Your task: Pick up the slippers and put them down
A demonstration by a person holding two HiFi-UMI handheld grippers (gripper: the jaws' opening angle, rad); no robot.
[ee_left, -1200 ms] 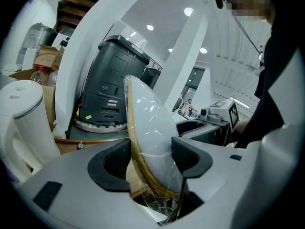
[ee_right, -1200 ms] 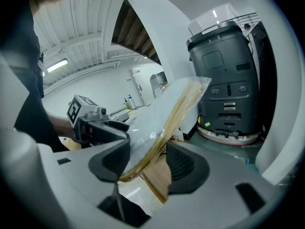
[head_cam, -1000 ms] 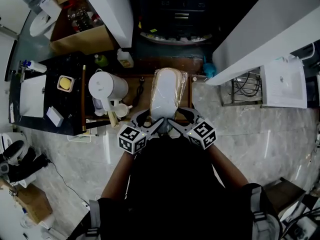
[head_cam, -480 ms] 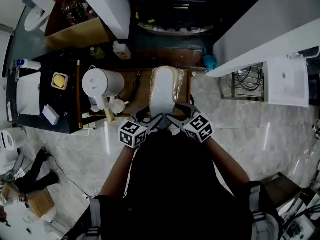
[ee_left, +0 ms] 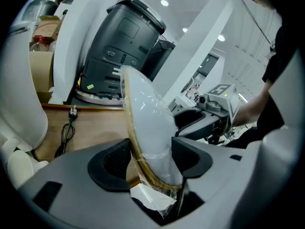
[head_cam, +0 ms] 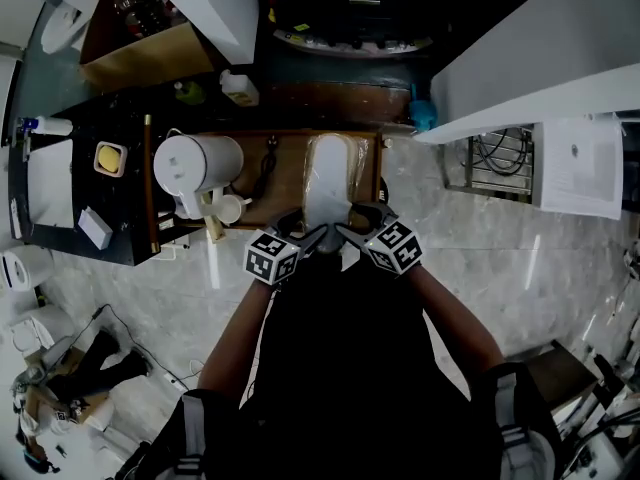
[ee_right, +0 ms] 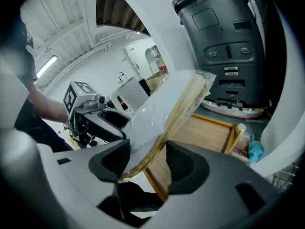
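Well, print first: the only clear marks are the black-and-white square codes on my marker cubes, and they carry no letters. There's a yellow sticker low on the black machine beyond the tray's far edge, too small to read. The printed sheet off to the right has text too small as well.

L gripper: jaws clamped on the near end of the slippers, with a pad on each side of the pack. R gripper: likewise closed on that same near end, just beside the L one.

Slippers are a white pair w/ straw-coloured soles, sealed in clear wrap. The pack sits over the right half of the wooden tray, running from its near edge toward its far edge. Can't tell if the far tip touches the wood.

Around:
- White kettle on the tray's left part, small cup by it near the near edge.
- Plug and cord lie btwn kettle and pack.
- The tray's right rim is just beside the pack.
- Teal object past the far right corner.
- Wire rack further right.
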